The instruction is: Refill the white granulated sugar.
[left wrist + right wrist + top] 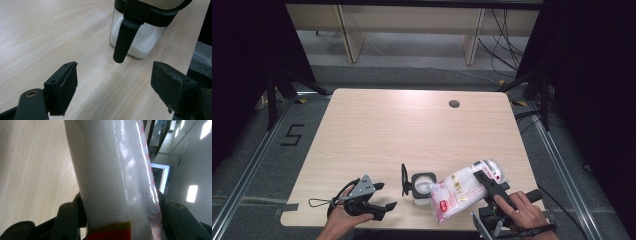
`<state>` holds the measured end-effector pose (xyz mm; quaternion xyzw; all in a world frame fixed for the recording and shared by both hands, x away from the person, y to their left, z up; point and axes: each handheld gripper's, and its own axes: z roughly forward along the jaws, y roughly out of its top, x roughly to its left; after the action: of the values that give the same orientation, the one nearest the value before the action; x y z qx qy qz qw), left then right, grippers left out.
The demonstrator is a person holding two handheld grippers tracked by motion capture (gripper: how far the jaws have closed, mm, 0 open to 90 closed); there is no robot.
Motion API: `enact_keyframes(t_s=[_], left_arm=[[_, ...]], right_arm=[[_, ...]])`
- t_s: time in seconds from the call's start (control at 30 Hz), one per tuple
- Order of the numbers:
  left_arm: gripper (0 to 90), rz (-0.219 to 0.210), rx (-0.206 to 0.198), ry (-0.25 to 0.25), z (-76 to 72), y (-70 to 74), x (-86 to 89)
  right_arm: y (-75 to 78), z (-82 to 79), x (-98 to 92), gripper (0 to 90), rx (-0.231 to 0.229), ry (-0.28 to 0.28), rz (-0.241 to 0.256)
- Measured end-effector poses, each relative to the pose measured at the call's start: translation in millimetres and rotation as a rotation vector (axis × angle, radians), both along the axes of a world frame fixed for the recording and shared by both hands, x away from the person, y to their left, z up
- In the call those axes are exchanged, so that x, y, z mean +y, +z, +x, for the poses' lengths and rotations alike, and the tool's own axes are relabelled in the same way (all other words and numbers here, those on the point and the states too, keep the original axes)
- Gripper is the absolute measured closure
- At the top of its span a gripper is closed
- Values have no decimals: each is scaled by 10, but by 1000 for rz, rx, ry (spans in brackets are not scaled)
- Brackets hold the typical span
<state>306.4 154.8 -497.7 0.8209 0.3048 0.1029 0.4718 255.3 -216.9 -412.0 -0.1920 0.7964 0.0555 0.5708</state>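
**Bag clamped and tipped at the open jar**

Your right gripper (488, 185) sits at the near right edge of the desk (412, 125), jaws clenched on the plastic bag of white granules (464, 187). In the right gripper view the bag (110, 177) rises straight up between the two jaws, pinched near its red and yellow band, with its clear film bulging past the right-hand jaw.

Your left gripper (379, 196) rests near the front left edge, jaws released and holding nothing. The left gripper view shows bare desk between them.

Just beyond, between your two grippers, stands the clear jar (423, 188), part full of white granules, its black lid flipped up on the left side. The bag lies tilted, its lower end over the jar's mouth. In the left gripper view the jar (140, 40) stands ahead of the jaws and apart from them.
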Motion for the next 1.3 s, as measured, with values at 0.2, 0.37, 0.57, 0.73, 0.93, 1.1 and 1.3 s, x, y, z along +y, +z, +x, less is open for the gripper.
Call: enact_keyframes(t_s=[0.2,0.37,0.57,0.73,0.93,1.1,1.3], left_arm=[[209,-1,0,0,-1,1,-1],[209,-1,0,0,0,1,0],[210,2,0,-2,3,2,0],[209,-8,5,1,-3,4,-4],[209,2,-1,-3,5,2,0],[209,2,-1,-3,4,2,0],[210,-1,11,2,0,4,2]], right_arm=[[2,12,1,516,4,11,-12],[-10,-3,-2,516,5,-8,4],[-7,-20,17,516,4,-14,1],[18,-22,40,517,-8,16,-12],[7,-22,19,517,0,-11,-3],[13,-27,18,517,-2,-12,-4],[5,-19,9,517,5,-12,5]])
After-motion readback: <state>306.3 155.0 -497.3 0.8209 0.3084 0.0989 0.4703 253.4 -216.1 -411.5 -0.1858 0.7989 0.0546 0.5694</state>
